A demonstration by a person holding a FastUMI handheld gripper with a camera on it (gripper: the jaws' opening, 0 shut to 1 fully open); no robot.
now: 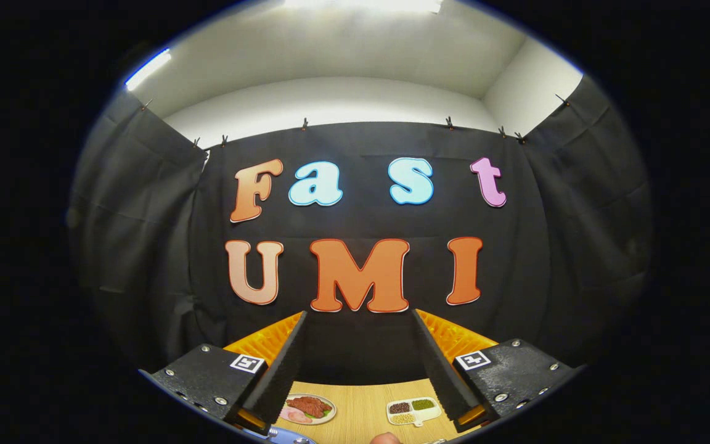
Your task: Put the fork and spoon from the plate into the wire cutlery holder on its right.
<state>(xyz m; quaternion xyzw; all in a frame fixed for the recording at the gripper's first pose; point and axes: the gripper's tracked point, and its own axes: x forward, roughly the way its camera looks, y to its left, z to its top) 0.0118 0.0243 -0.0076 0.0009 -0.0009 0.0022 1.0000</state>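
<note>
Gripper [359,320] jaws wide apart, nothing btwn, fingers touching nothing.

Food-picture plate [307,408] and sectioned dish [413,411] on wooden table [361,410].

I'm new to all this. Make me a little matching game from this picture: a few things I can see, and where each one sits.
Things:
1. hand-held gripper
2. plate of meat
3. divided dish of beans
4. wooden table

Places or states:
A. just ahead of the left finger
B. fingers spread wide apart, nothing between them
C. lies under both dishes
D. just ahead of the right finger

Pairs: 1-B, 2-A, 3-D, 4-C
</note>
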